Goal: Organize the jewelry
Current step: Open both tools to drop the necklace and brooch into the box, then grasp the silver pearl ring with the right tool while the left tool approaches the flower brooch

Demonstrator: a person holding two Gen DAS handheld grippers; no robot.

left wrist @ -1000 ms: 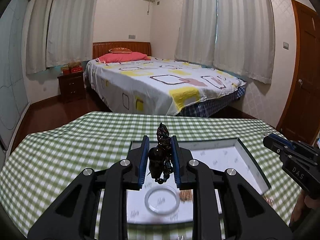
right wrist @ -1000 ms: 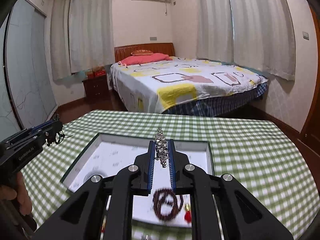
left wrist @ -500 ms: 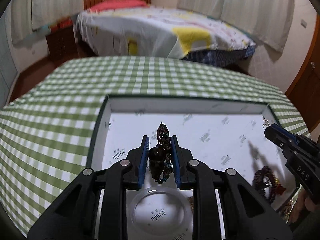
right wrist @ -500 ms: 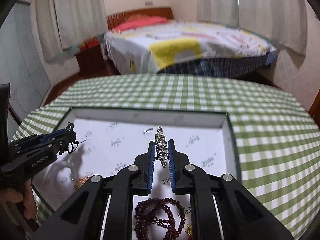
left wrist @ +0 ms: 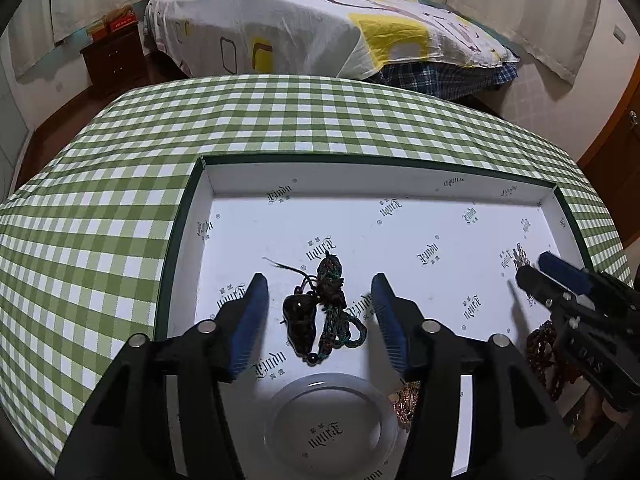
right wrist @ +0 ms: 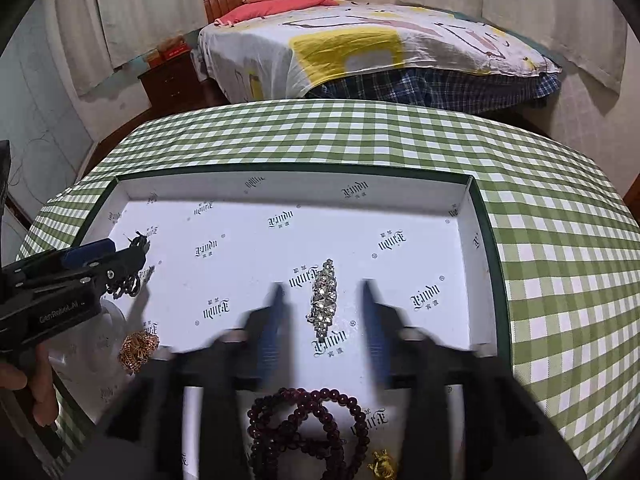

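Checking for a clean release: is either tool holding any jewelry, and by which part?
Nothing is held. The dark pendant cord lies loose between the left tool fingers; the rhinestone piece lies free between the right tool fingers.

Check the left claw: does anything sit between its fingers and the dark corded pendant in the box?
Nothing visible does. The dark corded pendant lies on the box floor between the left claw fingers, which have just been opening, clear of both pads.

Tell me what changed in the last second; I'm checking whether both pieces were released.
Both grippers came down into the tray and their jaws have just been opening. The left gripper let go of the dark corded pendant; the right gripper released the rhinestone bracelet. Both lie untouched between open jaws. The clear bangle and bead bracelet stayed put.
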